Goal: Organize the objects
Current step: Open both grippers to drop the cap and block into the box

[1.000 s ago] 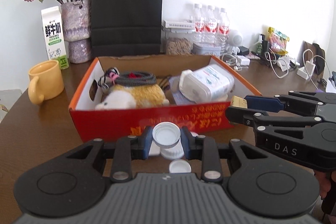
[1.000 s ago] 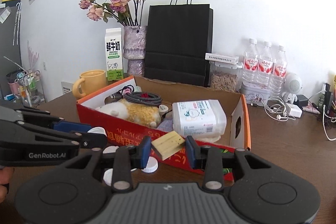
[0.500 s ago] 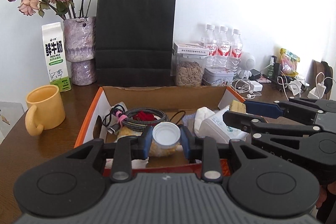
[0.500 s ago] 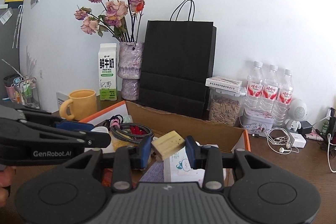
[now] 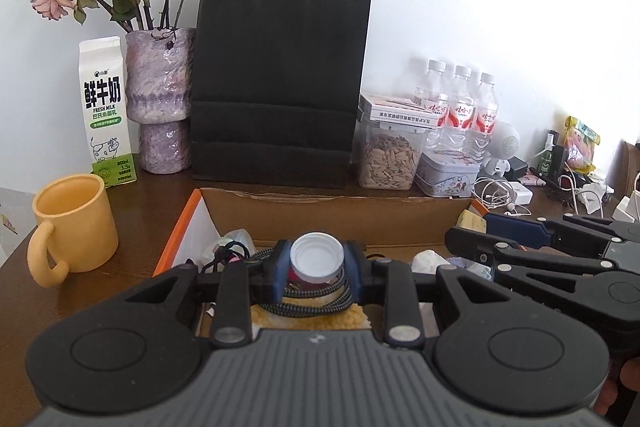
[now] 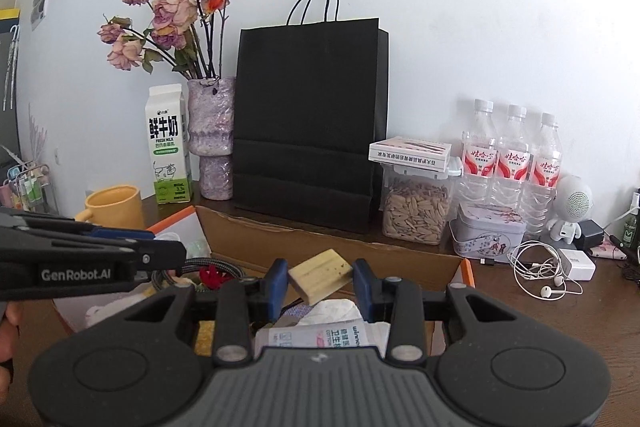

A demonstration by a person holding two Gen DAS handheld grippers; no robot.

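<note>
My left gripper [image 5: 317,259] is shut on a white bottle cap [image 5: 317,255] and holds it over the open cardboard box [image 5: 336,215], above a coiled braided cable [image 5: 312,301]. My right gripper [image 6: 321,277] is shut on a small wooden block [image 6: 320,275] and holds it over the same box [image 6: 320,243], above a white wipes pack [image 6: 320,337]. The right gripper also shows at the right of the left wrist view [image 5: 472,231], with the block's corner [image 5: 472,219] at its tip. The left gripper shows at the left of the right wrist view [image 6: 176,251].
A yellow mug [image 5: 74,223] stands left of the box. Behind it are a milk carton [image 5: 106,111], a vase of dried roses [image 5: 160,99], a black paper bag [image 5: 280,79], a seed jar [image 5: 388,155], a tin [image 5: 448,173], three water bottles [image 5: 460,107] and cables [image 6: 540,267].
Both grippers have risen from the table in front of the box and moved forward over its inside, each still holding its object. The loose caps on the table are out of view.
</note>
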